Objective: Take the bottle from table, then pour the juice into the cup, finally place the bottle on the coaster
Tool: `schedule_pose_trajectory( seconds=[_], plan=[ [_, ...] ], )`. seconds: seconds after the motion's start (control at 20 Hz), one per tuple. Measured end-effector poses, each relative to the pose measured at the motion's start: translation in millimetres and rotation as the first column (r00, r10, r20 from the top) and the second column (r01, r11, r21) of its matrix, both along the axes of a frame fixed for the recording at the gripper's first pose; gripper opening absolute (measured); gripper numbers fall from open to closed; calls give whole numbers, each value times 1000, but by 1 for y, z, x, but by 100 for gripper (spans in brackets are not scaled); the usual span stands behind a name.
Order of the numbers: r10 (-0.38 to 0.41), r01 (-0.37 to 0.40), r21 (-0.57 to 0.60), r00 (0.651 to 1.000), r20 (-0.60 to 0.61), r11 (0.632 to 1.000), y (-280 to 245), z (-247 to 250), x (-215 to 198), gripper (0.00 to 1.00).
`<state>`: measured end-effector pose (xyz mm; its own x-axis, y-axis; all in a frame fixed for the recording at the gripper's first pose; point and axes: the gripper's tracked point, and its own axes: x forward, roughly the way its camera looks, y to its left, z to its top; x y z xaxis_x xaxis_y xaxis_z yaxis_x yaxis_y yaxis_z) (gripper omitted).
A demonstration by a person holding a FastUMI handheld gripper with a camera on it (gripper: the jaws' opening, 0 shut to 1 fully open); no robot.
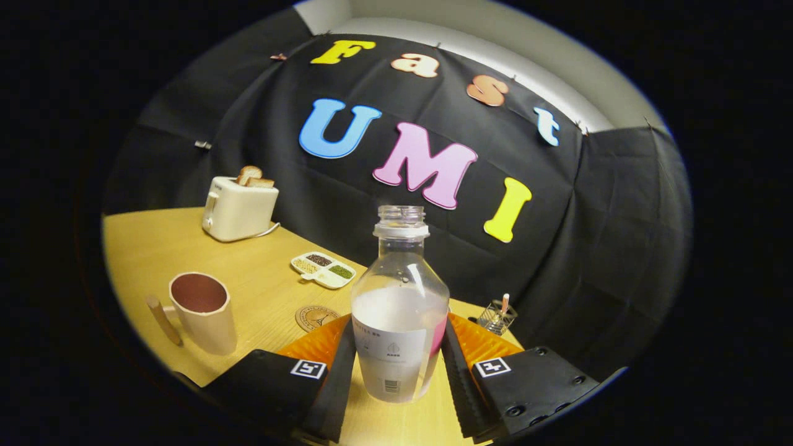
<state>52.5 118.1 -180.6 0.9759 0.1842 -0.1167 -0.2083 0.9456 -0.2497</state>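
The bottle is the landmark here: clear, uncapped, upright, part full of pale liquid, and standing between the two fingers of the tongs. Both fingers press against its lower sides, so the tongs are clenched on the bottle. Whether its base rests on the surface or is lifted just off it cannot be told.

Far left of the bottle and a little nearer the wall stands a cream toaster with two slices of toast poking from its slots. Left of the bottle, at about the same depth as the fingertips, is the cup, cream outside and dark inside, with a wooden handle pointing away from the bottle. Just left of the bottle, beyond the left fingertip, lies the round coaster, flat on the surface and bare. Behind the coaster, left of the bottle's neck, sits a white divided tray holding grains in separate compartments.

Right of the bottle, beyond the right finger, is a small wire holder with a pen-like stick in it.
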Motion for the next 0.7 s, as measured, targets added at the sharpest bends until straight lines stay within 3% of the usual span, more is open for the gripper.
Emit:
schedule_pose_trajectory(
  seconds=[0.25,0.5,0.7],
  plan=[
    [0,1,-202,1000,7,979,11,24,-5,71],
    [45,-21,-421,998,47,907,29,29,-8,72],
    [104,-54,-562,993,57,826,47,27,-12,71]
  ],
)
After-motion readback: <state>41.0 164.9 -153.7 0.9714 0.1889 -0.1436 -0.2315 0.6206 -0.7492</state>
